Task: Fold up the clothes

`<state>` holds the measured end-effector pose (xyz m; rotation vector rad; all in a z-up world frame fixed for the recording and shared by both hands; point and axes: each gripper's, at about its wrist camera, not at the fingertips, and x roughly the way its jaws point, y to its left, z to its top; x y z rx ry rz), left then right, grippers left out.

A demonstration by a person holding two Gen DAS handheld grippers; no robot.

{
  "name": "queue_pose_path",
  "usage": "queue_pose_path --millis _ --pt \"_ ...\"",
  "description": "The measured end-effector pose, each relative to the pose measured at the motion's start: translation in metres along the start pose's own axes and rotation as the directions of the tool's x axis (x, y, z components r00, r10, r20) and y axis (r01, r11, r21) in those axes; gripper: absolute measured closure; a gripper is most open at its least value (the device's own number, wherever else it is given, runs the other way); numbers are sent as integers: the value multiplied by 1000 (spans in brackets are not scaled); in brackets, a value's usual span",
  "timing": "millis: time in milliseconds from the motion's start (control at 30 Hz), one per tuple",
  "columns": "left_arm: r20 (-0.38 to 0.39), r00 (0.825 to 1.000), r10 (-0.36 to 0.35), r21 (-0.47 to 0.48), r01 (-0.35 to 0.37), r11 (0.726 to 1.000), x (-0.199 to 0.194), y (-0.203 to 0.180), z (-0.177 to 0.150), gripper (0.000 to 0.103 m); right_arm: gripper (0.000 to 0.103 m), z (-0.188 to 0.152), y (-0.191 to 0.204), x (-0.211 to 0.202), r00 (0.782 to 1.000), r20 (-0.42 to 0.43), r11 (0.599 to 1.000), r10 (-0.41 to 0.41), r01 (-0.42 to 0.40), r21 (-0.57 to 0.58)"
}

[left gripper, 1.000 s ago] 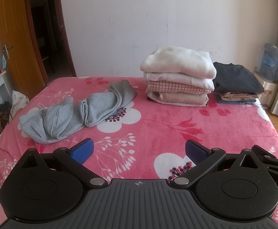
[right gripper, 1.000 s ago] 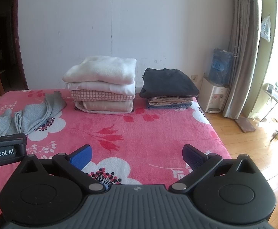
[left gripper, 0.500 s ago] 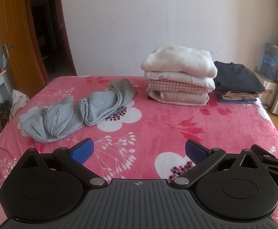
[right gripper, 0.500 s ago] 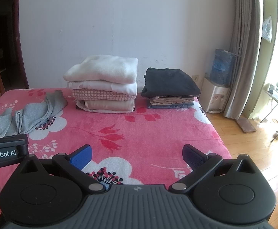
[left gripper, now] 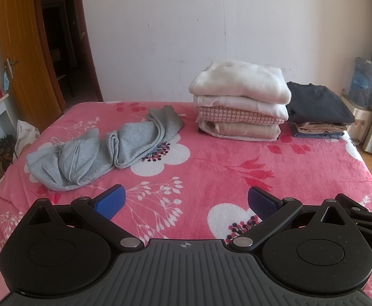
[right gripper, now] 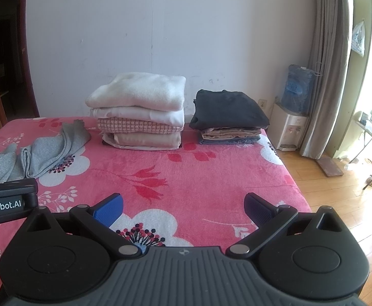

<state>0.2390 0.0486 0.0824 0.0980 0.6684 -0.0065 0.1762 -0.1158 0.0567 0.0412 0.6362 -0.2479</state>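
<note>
The left tool (left gripper: 186, 201) is standing wide open, its two blue pads far apart, and it is holding nothing and touching nothing; it is hovering level above the near part of the bed (left gripper: 211, 168), pointing toward the far wall. The right tool (right gripper: 183, 205) is also spread wide and is gripping nothing, hovering in the same level pose over the pink flowered blanket. The two tools are side by side: in the right wrist view a black part of the left tool is showing at 9 o'clock, and in the left wrist view a black part of the right tool is showing at about 4 o'clock. The hands that are holding the tools are not showing in either view. The grey garment (left gripper: 104, 150) is lying crumpled and unfolded on the blanket at about 10 o'clock from the left tool, well apart from both tools. At about 1 o'clock from the left tool, near the far edge of the bed, a tall stack of folded light clothes (left gripper: 240, 102) is resting, with a white fluffy piece on top. Just beside it, more to the right, a lower stack with a dark garment on top (left gripper: 318, 109) is lying.
</note>
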Motion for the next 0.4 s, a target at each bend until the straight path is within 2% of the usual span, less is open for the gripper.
queue_pose_path --millis 400 --pt "3 1000 4 3 -4 1000 -1 -1 1 0 0 -1 0 0 1000 3 1000 2 -2 2"
